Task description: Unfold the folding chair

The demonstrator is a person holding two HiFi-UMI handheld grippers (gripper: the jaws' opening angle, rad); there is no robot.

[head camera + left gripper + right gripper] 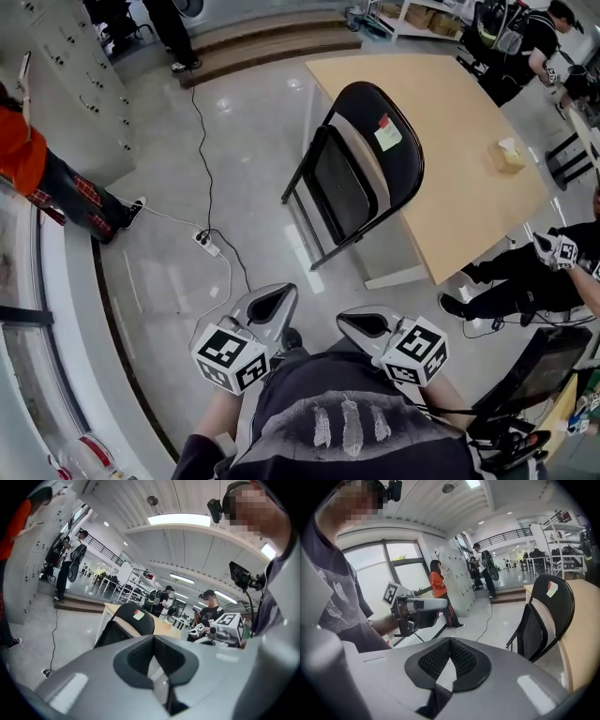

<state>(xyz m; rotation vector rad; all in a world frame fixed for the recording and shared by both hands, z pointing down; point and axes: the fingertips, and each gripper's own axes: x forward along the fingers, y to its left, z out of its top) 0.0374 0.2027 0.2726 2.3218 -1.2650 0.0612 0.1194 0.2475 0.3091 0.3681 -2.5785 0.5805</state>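
Note:
The black folding chair (361, 169) stands folded on the grey floor, leaning against the corner of a wooden table (450, 141); a small label sticks to its backrest. Both grippers are held close to my body, well short of the chair. My left gripper (279, 292) is shut with nothing in it, and so is my right gripper (359, 324) beside it. In the left gripper view the chair (129, 620) shows beyond the closed jaws (153, 638), with the right gripper (227, 625) to the side. The right gripper view shows the chair (546, 616) at the right past the closed jaws (450, 641).
A power strip with its cable (206, 242) lies on the floor left of the chair. A person in orange (28, 159) stands by grey lockers (75, 84). Another person (534, 272) sits at the table's near right. A small yellow box (509, 155) rests on the table.

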